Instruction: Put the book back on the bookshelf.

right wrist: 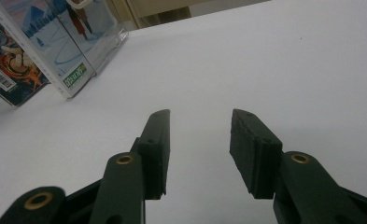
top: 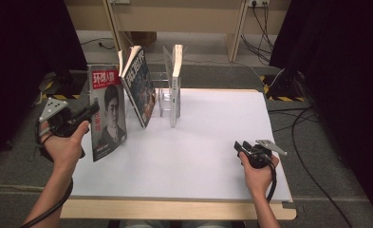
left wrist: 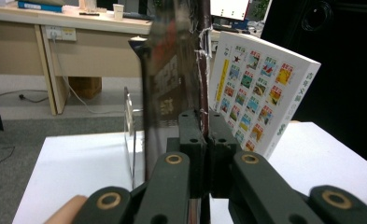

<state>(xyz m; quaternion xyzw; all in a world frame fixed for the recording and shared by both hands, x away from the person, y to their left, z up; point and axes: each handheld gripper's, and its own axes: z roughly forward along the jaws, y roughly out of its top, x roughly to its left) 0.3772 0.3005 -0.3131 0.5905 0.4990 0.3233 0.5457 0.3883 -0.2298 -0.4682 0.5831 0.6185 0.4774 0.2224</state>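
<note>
A magazine (top: 107,114) with a portrait cover and a red title block stands upright at the table's left edge. My left gripper (top: 93,110) is shut on its left side. In the left gripper view the magazine (left wrist: 172,79) runs edge-on up between the closed jaws of that gripper (left wrist: 204,126). A dark book (top: 139,85) leans in a clear rack (top: 163,100), with a white book (top: 176,85) upright beside it. My right gripper (top: 243,146) rests low over the table's right part, open with nothing between its fingers; the same gripper (right wrist: 200,135) faces bare white tabletop.
The white tabletop (top: 212,142) lies between the rack and the right hand. Past the magazine, a leaning book (left wrist: 256,93) shows a white cover with small coloured pictures, and a clear divider (left wrist: 130,126) stands left. Dark book (right wrist: 13,70) and white book (right wrist: 74,37) sit far off.
</note>
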